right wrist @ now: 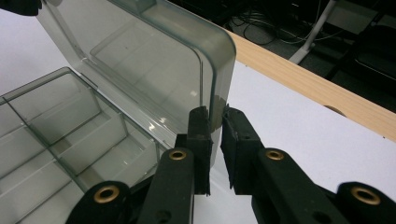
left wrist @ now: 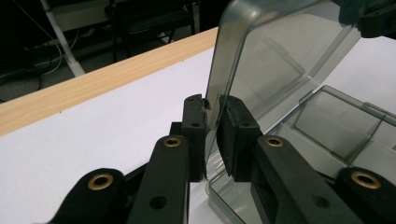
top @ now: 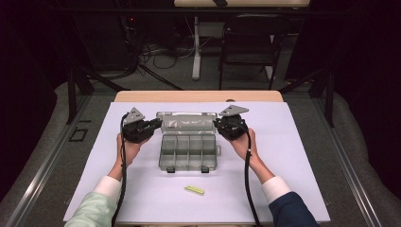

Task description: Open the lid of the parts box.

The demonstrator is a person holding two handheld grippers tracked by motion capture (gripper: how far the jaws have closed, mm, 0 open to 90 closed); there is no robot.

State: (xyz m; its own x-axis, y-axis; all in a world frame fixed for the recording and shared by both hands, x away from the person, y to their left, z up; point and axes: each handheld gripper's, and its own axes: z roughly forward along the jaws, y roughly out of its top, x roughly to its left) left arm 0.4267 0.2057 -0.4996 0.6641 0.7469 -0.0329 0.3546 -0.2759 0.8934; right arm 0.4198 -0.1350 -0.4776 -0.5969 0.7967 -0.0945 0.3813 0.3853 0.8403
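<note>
Two grippers, left gripper point(left wrist: 212, 135) and right gripper point(right wrist: 215, 142), pinch opposite side edges of the clear smoky plastic organiser box's raised lid point(top: 187, 122), mid-table. Light, stiff, slick; grip near corners, hinge probably fragile.

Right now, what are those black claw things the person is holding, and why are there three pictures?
They are hand-held grippers: tools with two black jaws that pinch. One picture looks down from above; the other two come from small cameras riding on each gripper. On the white table sheet sits a clear plastic box with little compartments, and a small yellow piece lies in front of it. The left gripper and the right gripper each pinch one side edge of the box's raised lid.
</note>
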